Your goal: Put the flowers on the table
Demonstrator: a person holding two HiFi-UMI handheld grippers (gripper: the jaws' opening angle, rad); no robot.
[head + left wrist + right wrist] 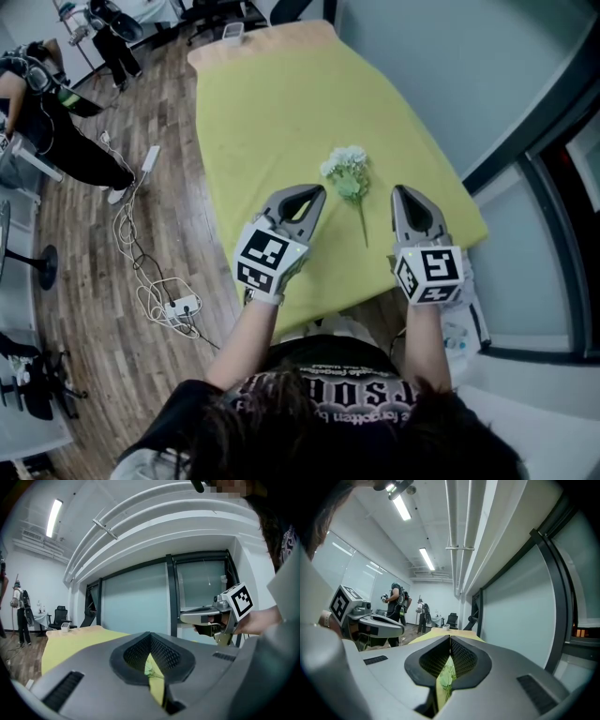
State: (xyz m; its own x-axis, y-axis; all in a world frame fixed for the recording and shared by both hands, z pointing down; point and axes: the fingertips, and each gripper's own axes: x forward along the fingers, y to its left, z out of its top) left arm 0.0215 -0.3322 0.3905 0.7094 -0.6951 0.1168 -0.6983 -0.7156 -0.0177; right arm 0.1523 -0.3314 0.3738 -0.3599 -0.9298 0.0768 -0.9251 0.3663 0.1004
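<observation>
A sprig of white flowers (347, 169) with green leaves and a thin stem lies flat on the yellow-green tablecloth (272, 112), in the near half of the table. No gripper touches it. My left gripper (319, 190) hovers just left of the sprig, its jaws shut with nothing between them. My right gripper (400, 190) hovers just right of the stem, also shut and empty. In the left gripper view the tips (150, 633) meet, with cloth showing below them. In the right gripper view the tips (450, 637) meet too, with green and white showing through the gap beneath.
The table's near edge is at my body and its right edge runs beside a glass wall (487, 84). A small white object (232, 31) sits at the table's far end. Cables and a power strip (178, 305) lie on the wooden floor to the left, where people stand (56, 122).
</observation>
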